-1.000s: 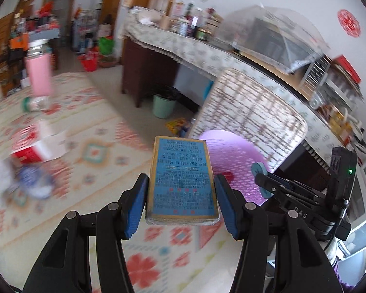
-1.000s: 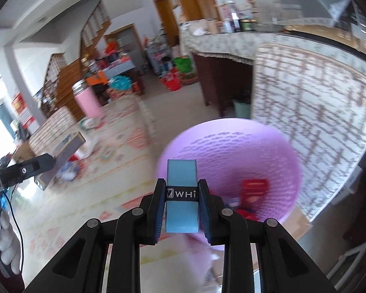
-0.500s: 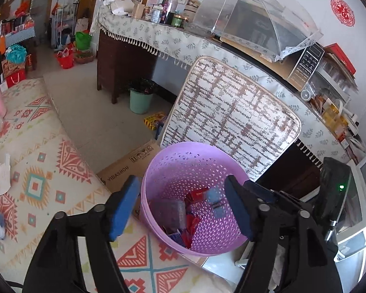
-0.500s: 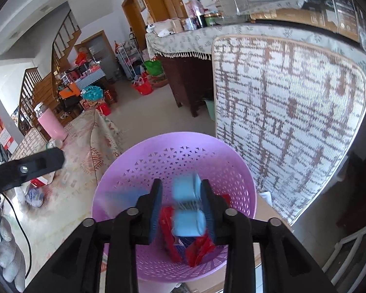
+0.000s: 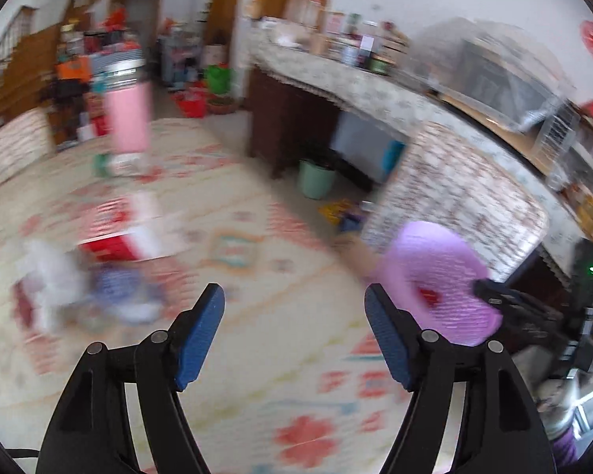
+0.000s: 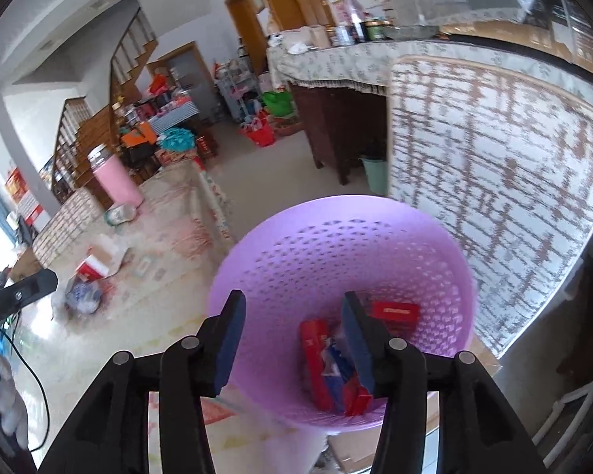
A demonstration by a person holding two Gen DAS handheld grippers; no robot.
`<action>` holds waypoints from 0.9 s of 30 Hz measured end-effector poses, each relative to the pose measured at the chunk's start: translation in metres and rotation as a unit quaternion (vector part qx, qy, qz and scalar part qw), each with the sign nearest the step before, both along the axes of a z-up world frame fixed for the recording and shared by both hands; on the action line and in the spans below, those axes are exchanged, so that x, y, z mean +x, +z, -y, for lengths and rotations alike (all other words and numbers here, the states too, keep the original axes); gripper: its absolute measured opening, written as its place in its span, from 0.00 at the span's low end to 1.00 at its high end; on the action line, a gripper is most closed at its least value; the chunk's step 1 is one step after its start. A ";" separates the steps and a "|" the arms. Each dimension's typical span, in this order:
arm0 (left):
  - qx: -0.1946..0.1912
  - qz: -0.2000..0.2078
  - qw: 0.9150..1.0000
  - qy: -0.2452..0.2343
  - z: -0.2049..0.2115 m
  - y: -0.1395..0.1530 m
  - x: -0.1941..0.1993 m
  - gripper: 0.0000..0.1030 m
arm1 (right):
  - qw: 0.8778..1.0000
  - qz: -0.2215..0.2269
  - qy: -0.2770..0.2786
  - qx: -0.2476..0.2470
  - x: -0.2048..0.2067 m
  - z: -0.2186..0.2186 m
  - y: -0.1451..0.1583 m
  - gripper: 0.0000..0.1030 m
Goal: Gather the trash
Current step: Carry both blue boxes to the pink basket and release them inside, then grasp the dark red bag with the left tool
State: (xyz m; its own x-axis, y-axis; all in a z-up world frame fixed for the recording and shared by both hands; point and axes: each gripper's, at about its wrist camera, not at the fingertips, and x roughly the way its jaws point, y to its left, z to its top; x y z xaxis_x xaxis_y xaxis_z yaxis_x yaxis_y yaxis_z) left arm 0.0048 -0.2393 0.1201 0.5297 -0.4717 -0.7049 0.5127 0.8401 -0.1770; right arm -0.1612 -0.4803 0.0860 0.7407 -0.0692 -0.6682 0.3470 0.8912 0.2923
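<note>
Right wrist view: lilac basket (image 6: 296,260) standing upright, mouth up, beside the patterned rug's (image 6: 166,213) edge, red packets (image 6: 316,359) inside. Right hand-held gripper (image 6: 292,339) released, having just been opening, empty. Left hand-held gripper (image 5: 294,333) likewise released over the rug, nothing between its pads.

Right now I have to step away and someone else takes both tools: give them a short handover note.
Left tool: open, empty, over the patterned cloth.
Right tool: jaws just opened, nothing between them, above the purple basket.
Done: red packets lie in the basket.
Left: red and white carton, crumpled white and blue wrappers and a small jar beside the pink tumbler remain on the cloth.
</note>
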 end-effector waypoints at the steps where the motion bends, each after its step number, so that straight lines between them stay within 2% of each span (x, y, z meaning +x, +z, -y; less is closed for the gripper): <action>1: 0.003 0.000 1.000 0.020 -0.019 -0.002 0.006 0.70 | 1.000 0.001 0.007 -0.002 0.001 -0.007 0.001 0.57; 4: 0.019 0.006 0.996 0.084 -0.074 -0.006 0.021 0.70 | 1.000 0.002 0.025 -0.006 0.003 -0.025 0.003 0.60; 7: 0.057 0.024 0.989 0.134 -0.117 -0.012 0.036 0.72 | 0.999 -0.002 0.043 -0.010 0.008 -0.044 0.004 0.61; 11: 0.093 0.027 0.980 0.172 -0.163 -0.023 0.059 0.74 | 0.998 -0.007 0.063 -0.014 0.014 -0.068 0.003 0.62; 16: 0.047 -0.017 0.976 0.212 -0.216 -0.040 0.091 0.74 | 0.996 -0.015 0.081 -0.020 0.023 -0.092 0.002 0.62; 19: 0.036 -0.037 0.975 0.218 -0.230 -0.053 0.109 0.74 | 0.996 -0.021 0.088 -0.022 0.028 -0.101 0.000 0.62; 23: 0.024 -0.059 0.976 0.206 -0.230 -0.072 0.126 0.74 | 0.995 -0.028 0.093 -0.020 0.035 -0.110 -0.003 0.62; 27: 0.030 -0.072 0.980 0.185 -0.217 -0.088 0.141 0.74 | 0.994 -0.035 0.099 -0.020 0.039 -0.117 -0.008 0.62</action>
